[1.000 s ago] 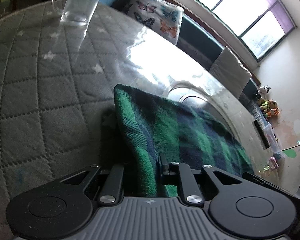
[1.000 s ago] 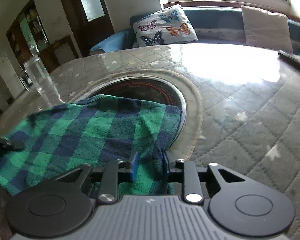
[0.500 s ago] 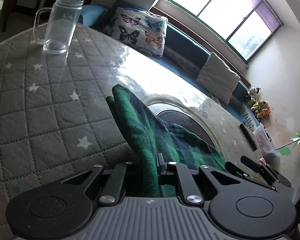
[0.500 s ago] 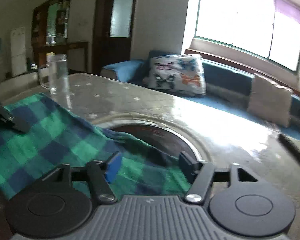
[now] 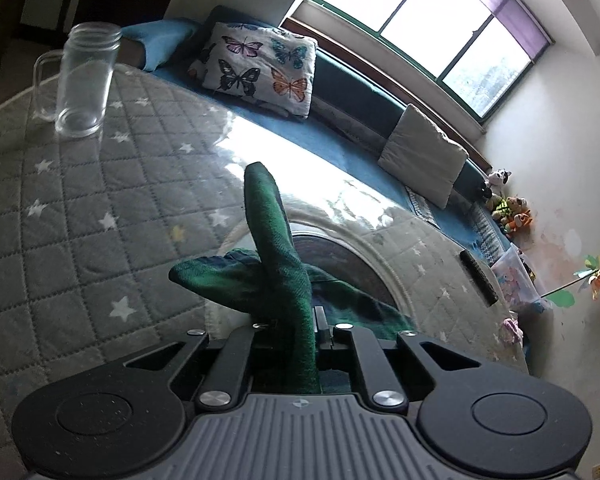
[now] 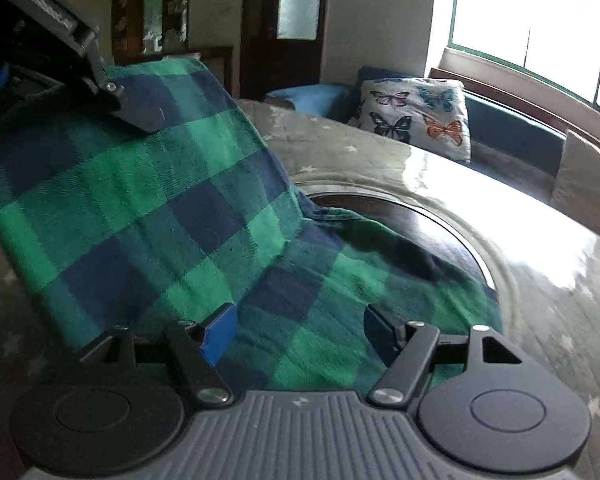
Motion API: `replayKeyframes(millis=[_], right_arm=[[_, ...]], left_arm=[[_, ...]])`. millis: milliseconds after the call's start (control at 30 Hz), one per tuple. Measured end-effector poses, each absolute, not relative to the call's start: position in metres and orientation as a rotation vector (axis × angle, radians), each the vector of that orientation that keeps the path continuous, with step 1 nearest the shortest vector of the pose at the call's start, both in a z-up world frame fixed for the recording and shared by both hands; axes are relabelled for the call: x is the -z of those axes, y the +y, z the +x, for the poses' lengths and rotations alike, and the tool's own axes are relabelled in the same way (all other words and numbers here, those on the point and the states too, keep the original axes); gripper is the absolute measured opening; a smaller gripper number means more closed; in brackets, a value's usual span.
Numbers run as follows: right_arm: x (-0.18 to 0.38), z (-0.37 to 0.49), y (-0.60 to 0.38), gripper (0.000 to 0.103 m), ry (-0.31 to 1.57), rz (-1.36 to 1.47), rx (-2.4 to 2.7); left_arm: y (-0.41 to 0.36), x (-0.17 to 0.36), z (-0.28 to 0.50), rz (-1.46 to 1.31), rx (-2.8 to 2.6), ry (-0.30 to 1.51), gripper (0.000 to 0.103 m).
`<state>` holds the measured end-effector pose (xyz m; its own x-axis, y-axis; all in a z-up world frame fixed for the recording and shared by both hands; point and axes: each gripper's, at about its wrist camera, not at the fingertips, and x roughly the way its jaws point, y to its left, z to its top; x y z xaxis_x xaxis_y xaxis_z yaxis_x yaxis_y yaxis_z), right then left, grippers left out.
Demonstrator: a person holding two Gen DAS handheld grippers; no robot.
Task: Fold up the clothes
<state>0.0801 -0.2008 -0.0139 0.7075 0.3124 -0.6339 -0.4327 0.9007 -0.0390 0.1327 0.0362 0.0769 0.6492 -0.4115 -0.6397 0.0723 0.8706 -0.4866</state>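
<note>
A green and navy plaid cloth (image 6: pixel 148 200) lies partly on the quilted grey table (image 5: pixel 80 220). My left gripper (image 5: pixel 300 324) is shut on one edge of the cloth (image 5: pixel 278 264) and holds it lifted, so the cloth stands up in front of the camera. In the right wrist view the left gripper (image 6: pixel 136 114) shows at upper left, clamped on the raised corner. My right gripper (image 6: pixel 300 332) is open and empty, its jaws wide apart just above the part of the cloth that rests on the table.
A clear glass mug (image 5: pixel 82 80) stands at the far left of the table. A round dark inset (image 6: pixel 420 224) sits in the table's middle. A black remote (image 5: pixel 478 276) lies at the right. A sofa with a butterfly pillow (image 5: pixel 260 68) runs behind.
My right gripper has let go of the cloth and opened wide. My left gripper has lifted its edge higher, so the cloth now hangs up off the table.
</note>
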Motion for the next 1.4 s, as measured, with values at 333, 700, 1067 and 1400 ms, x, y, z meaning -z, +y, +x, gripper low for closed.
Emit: replayKeyframes(millis=[333, 700, 1067, 1400], right_arm=[[0.022, 0.047, -0.231, 0.074, 0.697, -0.118, -0.487], [0.025, 0.019, -0.273, 0.074, 0.686, 0.001, -0.487], [0.024, 0.015, -0.287, 0.074, 0.669, 0.073, -0.534], [0.021, 0.009, -0.295, 0.074, 0.664, 0.104, -0.546]], left_arm=[[-0.035, -0.097, 0.142, -0.357, 0.302, 0.848, 0.01], [-0.132, -0.071, 0.159, -0.259, 0.301, 0.934, 0.01], [-0.177, -0.026, 0.162, -0.235, 0.313, 1.008, 0.029], [-0.195, -0.026, 0.156, -0.241, 0.44, 1.016, 0.046]])
